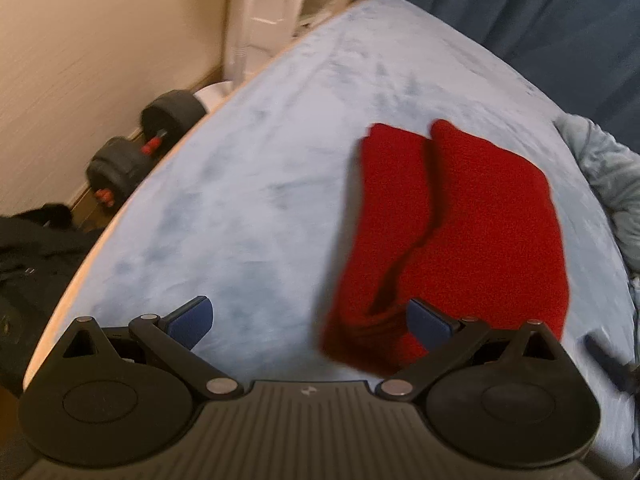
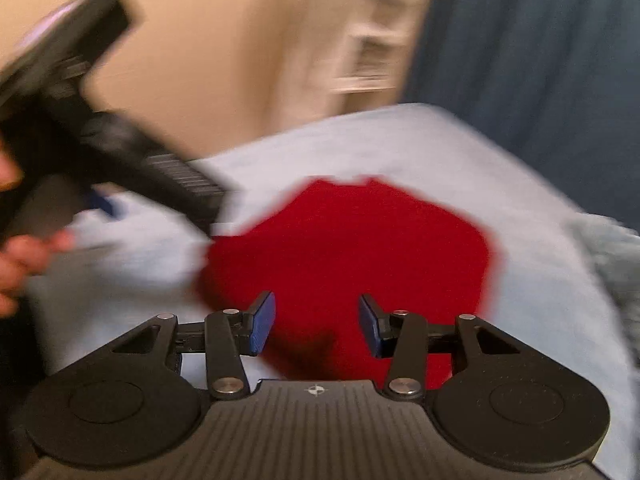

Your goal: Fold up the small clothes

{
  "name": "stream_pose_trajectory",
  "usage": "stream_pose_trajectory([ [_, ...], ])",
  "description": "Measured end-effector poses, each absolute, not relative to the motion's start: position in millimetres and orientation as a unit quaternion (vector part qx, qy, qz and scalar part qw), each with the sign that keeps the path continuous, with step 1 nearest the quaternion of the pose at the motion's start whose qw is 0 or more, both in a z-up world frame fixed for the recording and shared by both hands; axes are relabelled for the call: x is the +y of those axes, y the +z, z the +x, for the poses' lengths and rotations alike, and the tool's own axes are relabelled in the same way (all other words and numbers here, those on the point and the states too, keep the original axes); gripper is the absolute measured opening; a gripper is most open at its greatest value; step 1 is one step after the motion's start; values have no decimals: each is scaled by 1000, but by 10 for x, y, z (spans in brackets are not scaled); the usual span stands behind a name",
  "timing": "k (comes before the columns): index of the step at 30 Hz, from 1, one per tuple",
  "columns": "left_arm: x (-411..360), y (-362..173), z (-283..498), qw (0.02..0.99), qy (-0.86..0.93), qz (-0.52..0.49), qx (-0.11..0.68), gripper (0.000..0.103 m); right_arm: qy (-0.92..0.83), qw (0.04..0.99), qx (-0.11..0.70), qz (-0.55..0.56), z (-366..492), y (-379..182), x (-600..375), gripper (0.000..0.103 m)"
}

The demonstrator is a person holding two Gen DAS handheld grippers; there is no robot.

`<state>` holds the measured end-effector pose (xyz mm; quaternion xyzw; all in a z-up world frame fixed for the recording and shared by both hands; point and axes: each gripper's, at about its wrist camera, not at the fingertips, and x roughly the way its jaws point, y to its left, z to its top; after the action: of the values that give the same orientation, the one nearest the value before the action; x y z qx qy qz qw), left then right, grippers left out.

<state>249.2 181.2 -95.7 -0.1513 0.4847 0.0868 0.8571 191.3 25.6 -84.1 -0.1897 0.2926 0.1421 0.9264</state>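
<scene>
A red garment (image 1: 452,232) lies on the light blue bed cover (image 1: 256,184), right of centre in the left wrist view, with two legs or flaps side by side pointing away. My left gripper (image 1: 312,322) is open and empty, its right pad (image 1: 426,322) over the garment's near edge. In the blurred right wrist view the red garment (image 2: 352,248) lies just ahead of my right gripper (image 2: 316,324), which is open and empty above its near part. The left gripper body (image 2: 92,132) shows at upper left there, held by a hand (image 2: 24,256).
Black dumbbells (image 1: 140,148) lie on the floor left of the bed. Dark clothing (image 1: 28,256) sits at far left. A crumpled pale blue blanket (image 1: 608,188) lies at the bed's right edge. A dark blue curtain (image 1: 520,8) hangs behind, with a white shelf (image 1: 276,8).
</scene>
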Motion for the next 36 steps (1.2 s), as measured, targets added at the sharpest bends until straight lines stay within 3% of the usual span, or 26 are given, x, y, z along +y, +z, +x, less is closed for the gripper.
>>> stream_pose_trajectory([
  [7,1501,-1221,2604,849,84,-68,517,103,112,895,383,-200,2201,-1370,160,40],
  [10,1585,-1241,2443,841,86,-84,527,103,125,889,380,-221,2051,-1369,244,36],
  [14,1582,-1108,2207,839,94,-60,533,103,149,884,406,-180,1870,-1108,172,42],
  [23,1511,-639,1701,858,87,-61,503,103,136,905,384,-127,1248,-598,-92,60],
  [36,1182,-217,1050,883,72,-21,463,103,106,931,340,-80,778,-305,-375,63],
])
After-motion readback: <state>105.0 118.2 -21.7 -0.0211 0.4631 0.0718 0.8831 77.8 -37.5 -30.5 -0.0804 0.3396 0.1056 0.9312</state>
